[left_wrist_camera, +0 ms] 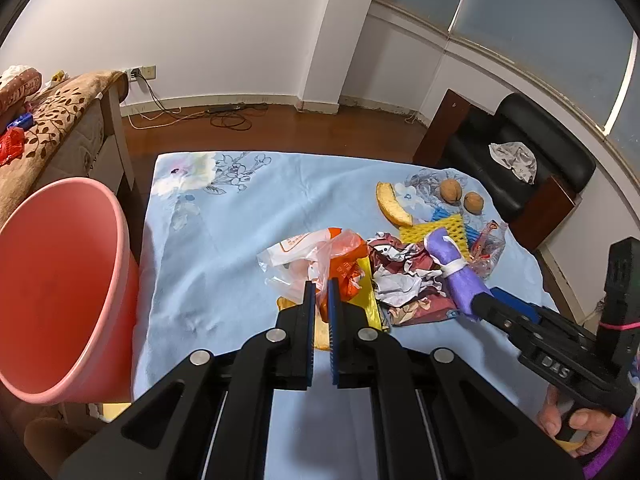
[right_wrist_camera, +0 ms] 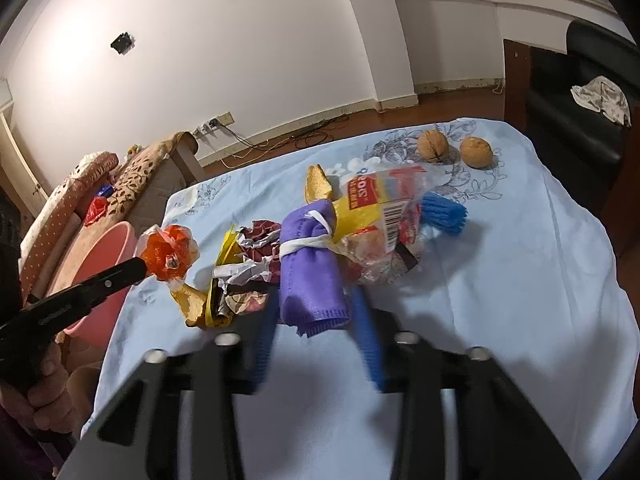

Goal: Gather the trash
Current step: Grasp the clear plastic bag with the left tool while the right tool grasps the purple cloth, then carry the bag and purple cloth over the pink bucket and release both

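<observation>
A bench (left_wrist_camera: pixel 224 216) draped in a pale blue floral cloth carries the litter. Beside its left edge stands a round pink plastic bin (left_wrist_camera: pixel 60 280), mouth tilted toward the camera. Near the middle of the cloth lies a heap of trash: a crumpled red-and-white paper wad (left_wrist_camera: pixel 400 276), a rolled purple cloth tied with a white band (right_wrist_camera: pixel 310 264), a clear crinkled plastic wrapper with red print (right_wrist_camera: pixel 384 216), and a yellow foam net sleeve (left_wrist_camera: pixel 440 236). At the far right corner sit two brown walnuts (right_wrist_camera: pixel 454 146), just beside each other, with a curved banana peel (left_wrist_camera: pixel 390 204) near them. The left gripper (left_wrist_camera: pixel 320 292) has its jaws clenched on a thin orange-and-clear plastic bag (left_wrist_camera: pixel 324 260). The right gripper (right_wrist_camera: pixel 316 320) has its jaws on either side of the purple roll's near end; whether they press it I cannot tell.
</observation>
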`<move>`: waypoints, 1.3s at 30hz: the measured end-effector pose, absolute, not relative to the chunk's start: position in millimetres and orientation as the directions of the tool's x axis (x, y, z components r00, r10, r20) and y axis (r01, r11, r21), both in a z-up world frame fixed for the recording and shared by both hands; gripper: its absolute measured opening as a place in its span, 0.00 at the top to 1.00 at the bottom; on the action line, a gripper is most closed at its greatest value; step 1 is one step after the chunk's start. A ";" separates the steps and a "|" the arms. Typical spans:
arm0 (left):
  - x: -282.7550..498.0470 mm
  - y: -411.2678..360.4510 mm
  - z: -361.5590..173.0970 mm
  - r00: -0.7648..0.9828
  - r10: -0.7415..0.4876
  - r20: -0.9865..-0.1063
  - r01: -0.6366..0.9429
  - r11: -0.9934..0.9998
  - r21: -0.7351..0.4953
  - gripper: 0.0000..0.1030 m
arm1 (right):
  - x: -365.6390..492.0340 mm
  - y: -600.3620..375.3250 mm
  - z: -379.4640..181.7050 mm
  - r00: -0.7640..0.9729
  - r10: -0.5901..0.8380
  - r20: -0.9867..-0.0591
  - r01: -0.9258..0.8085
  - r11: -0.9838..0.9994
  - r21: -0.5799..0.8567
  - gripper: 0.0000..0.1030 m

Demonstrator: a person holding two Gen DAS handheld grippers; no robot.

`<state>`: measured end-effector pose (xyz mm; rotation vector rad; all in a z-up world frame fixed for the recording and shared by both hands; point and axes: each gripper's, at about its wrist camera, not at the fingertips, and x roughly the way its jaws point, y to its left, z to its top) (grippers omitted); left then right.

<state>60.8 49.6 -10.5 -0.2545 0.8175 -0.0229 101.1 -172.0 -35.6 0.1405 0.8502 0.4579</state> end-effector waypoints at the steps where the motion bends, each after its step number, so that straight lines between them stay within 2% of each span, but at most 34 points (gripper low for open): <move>1: 59.4 49.6 -9.5 0.688 -0.118 -0.716 -0.076 0.969 -0.233 0.95 | 101.3 -170.7 -36.1 0.566 0.444 -0.694 -0.332 0.894 0.302 0.78; 6: 52.7 48.1 -4.7 0.704 -0.112 -0.701 -0.069 0.972 -0.225 0.95 | 90.5 -170.0 -28.3 0.595 0.439 -0.673 -0.343 0.896 0.282 0.84; 19: 34.8 64.7 17.3 0.760 -0.089 -0.644 -0.096 0.964 -0.246 0.95 | 64.4 -146.5 21.3 0.657 0.488 -0.575 -0.451 0.865 0.220 0.86; 29: 6.4 110.9 36.4 0.801 0.010 -0.599 -0.207 0.943 -0.260 0.95 | 57.5 -82.8 56.6 0.621 0.585 -0.521 -0.590 0.787 0.181 0.86; 39: -30.5 173.4 42.4 0.799 0.153 -0.581 -0.367 0.890 -0.270 0.95 | 41.8 17.3 69.4 0.506 0.683 -0.527 -0.740 0.658 0.141 0.86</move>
